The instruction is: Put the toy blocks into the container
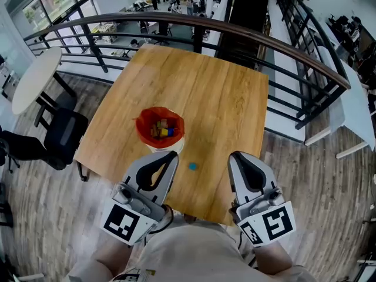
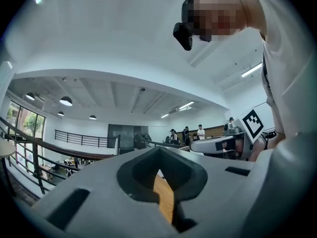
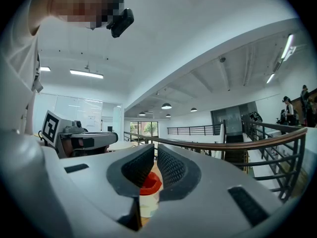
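Shows left gripper pressed together, pinching nothing. Shows right gripper all but pressed together too, only a sliver of gap, nothing in it. Has both at the near edge of the table, pointing level, apart from each other. Finds the toy blocks already inside the container, a white cup with a red liner, upright mid-table just beyond the left gripper. Spots one small blue piece on the wood between the grippers, near the container; can't tell whether block or sticker. Looks nearly done, judging by that.

Risks from here:
- Calling it finished with a stray block still out, if the blue piece counts.
- Going at the blue piece with shut jaws would only shove it along the wood or off the near edge.
- Sweeping the left gripper forward could clip the cup wall and tip it, spilling blocks; looks light and tallish.
- Pinching a small flat piece from a level angle, likely to slip.
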Available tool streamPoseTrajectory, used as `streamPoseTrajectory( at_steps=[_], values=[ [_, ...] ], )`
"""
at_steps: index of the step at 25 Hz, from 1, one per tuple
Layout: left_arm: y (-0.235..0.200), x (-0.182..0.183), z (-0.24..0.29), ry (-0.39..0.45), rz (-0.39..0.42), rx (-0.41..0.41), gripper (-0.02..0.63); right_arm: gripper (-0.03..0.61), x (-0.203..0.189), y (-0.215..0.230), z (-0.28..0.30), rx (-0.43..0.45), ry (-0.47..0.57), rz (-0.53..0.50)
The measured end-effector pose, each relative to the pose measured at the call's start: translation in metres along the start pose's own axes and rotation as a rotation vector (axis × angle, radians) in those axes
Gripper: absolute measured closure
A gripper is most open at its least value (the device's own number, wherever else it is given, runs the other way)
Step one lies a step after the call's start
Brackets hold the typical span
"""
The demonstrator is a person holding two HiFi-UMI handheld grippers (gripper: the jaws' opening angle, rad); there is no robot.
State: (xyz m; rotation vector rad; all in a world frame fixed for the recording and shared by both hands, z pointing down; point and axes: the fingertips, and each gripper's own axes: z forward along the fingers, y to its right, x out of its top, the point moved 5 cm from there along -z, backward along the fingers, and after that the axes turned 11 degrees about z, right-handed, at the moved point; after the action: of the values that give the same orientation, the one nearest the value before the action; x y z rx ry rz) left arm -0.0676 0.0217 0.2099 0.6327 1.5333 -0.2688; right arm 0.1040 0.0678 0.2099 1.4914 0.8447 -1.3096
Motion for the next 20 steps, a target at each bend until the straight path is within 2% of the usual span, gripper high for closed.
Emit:
streamPoseTrajectory(
  at_steps=[4,14,20],
  values=[
    [-0.003,-0.001,-0.001,0.015,0.02,0.016,0.603,0.546,-0.002,0.0,0.001,0.003,-0.006,0.003],
    [0.002,-0.005,-0.001,-0.034,-0.015,0.018,0.603,0.546,-0.012,-0.004,0.002,0.041,-0.057,0.009],
    [-0.008,-0.002,0.002,-0.063,0.041,0.031,0.603,0.546,-0.017,-0.013,0.012,0.066,-0.071,-0.028]
  ],
)
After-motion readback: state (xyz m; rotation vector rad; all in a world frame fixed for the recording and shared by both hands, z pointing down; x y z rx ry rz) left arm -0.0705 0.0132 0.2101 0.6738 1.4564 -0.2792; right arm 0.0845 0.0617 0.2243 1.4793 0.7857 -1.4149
